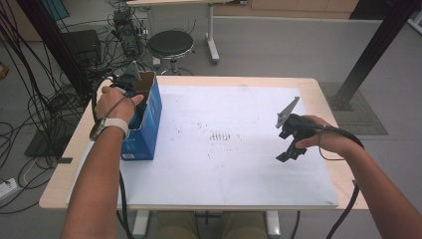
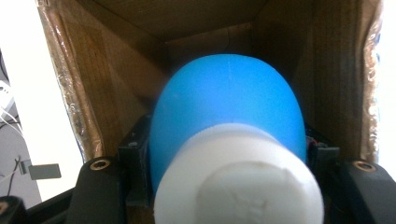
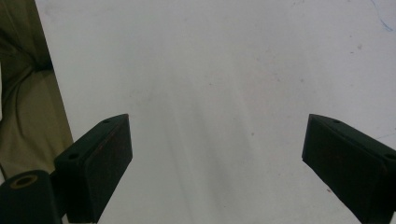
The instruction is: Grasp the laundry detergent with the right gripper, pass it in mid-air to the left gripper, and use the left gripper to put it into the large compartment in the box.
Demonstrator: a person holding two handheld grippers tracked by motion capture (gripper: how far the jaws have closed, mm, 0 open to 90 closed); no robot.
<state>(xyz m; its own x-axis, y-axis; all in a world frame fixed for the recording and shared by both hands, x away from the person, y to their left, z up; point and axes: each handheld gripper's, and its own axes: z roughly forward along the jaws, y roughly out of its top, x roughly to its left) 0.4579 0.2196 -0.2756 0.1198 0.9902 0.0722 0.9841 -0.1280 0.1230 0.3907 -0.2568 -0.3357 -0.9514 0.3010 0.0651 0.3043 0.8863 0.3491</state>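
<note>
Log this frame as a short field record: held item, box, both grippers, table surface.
held item: blue rounded object with a white cap, cap toward the camera
left gripper: shut on the object, at the open top of the box
box: blue outside, brown cardboard inside, at the sheet's left edge
right gripper: jaws wide apart, nothing between them, over the sheet
white sheet: covers most of the wooden table; faint dark marks near its middle
</note>
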